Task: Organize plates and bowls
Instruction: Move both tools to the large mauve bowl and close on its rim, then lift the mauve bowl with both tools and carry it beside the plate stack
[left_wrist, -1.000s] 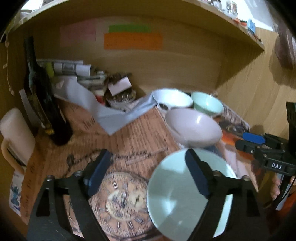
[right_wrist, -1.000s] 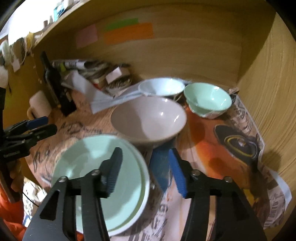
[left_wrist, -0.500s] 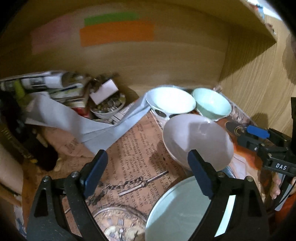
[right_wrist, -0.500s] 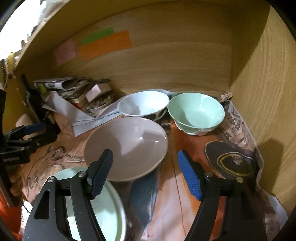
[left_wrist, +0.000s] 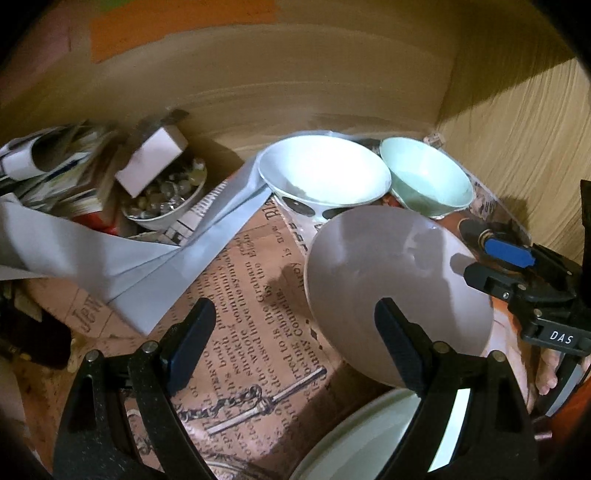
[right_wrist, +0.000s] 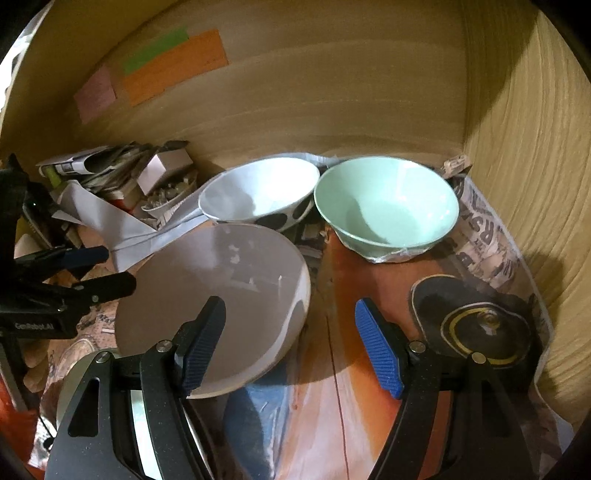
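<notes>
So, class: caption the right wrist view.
Open right tongs by a grey bowl, spotted and mint bowls behind.

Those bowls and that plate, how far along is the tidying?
Little looks done: the grey bowl, spotted bowl and green bowl sit separately, not stacked, and the pale plate lies alone at the front. Nothing is in hand; the right gripper has just opened its jaws beside the grey bowl, and the left gripper is open too. All the stacking remains.

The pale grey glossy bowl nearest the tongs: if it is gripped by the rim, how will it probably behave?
The pale grey glossy bowl looks stiff and glazed, so probably slippery between pads. It sits tilted on a narrow base, so a push may tip it. Likely ceramic, so breakable.
</notes>
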